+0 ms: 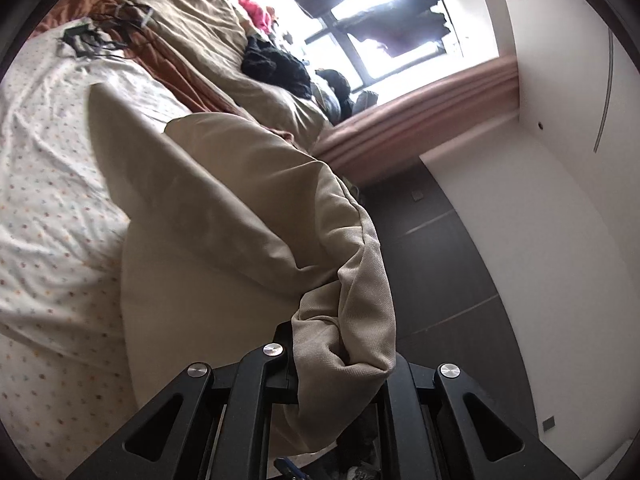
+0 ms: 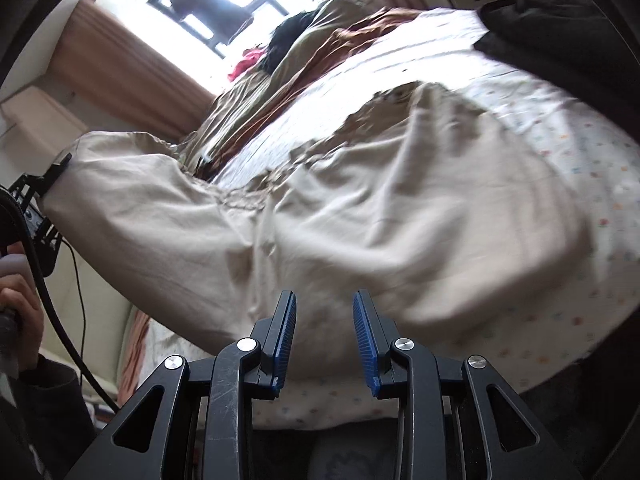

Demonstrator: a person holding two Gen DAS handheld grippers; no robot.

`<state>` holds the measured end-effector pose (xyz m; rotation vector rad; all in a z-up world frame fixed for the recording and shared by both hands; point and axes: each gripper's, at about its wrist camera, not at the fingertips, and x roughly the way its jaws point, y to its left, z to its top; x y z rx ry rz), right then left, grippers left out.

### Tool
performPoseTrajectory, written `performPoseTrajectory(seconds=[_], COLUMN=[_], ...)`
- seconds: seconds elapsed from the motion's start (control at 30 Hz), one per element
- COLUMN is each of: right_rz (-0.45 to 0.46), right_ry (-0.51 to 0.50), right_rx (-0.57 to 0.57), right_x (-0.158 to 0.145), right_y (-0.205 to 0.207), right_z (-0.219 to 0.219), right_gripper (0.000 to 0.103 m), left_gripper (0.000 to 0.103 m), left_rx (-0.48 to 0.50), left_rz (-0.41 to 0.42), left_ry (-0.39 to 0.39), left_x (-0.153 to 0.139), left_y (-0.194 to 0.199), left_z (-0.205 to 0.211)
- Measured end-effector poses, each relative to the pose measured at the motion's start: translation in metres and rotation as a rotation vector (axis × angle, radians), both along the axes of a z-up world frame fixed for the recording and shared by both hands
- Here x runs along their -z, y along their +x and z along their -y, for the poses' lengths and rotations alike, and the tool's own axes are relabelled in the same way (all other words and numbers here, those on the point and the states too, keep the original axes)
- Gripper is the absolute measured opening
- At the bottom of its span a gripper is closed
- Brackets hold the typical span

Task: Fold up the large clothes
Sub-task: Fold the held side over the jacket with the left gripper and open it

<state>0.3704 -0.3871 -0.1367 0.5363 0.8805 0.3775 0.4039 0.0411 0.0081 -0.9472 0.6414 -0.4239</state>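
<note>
Left gripper (image 1: pixel 340 364) pinches beige garment (image 2: pixel 320 208) — bunched, rumpled.

Beige garment (image 2: pixel 360 208): matt woven cloth, fine ribbed weave, soft creases.
Bed sheet (image 1: pixel 52 208): white printed cotton-like cloth, matt, wrinkled.
Right hand-held gripper (image 2: pixel 324 338): matt black plastic, scuffed; ridged blue pads (image 2: pixel 289 340); polished metal rivets (image 2: pixel 403 343).
Curtain (image 1: pixel 420 120): pink pleated cloth.
Wall (image 1: pixel 560 184): smooth, white.

no readable text, labels, brands or numbers in either view
</note>
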Motion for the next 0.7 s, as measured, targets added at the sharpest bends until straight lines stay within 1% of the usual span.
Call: performPoseTrajectory(seconds=[0.2, 0.33, 0.47, 0.57, 0.7], right_rz=[-0.015, -0.030, -0.049, -0.061, -0.062], right_ry=[0.004, 0.002, 0.001, 0.004, 0.001], right_rx=[0.115, 0.176, 0.224, 0.241, 0.251], right_x=[0.000, 0.003, 0.007, 0.010, 0.010], right_y=[-0.015, -0.028, -0.040, -0.041, -0.044], right_z=[0.061, 0.093, 0.113, 0.120, 0.126], right_gripper=[0.031, 0.031, 0.031, 0.031, 0.031], left_gripper=[0.010, 0.010, 0.010, 0.010, 0.010], left_rx=[0.096, 0.159, 0.241, 0.308, 0.367], left_rz=[-0.026, -0.063, -0.112, -0.152, -0.205], left_ry=[0.018, 0.032, 0.067, 0.101, 0.124], left_x=[0.004, 0.015, 0.035, 0.056, 0.085], left_y=[0.029, 0.048, 0.060, 0.059, 0.057], left_z=[0.051, 0.089, 0.134, 0.170, 0.207])
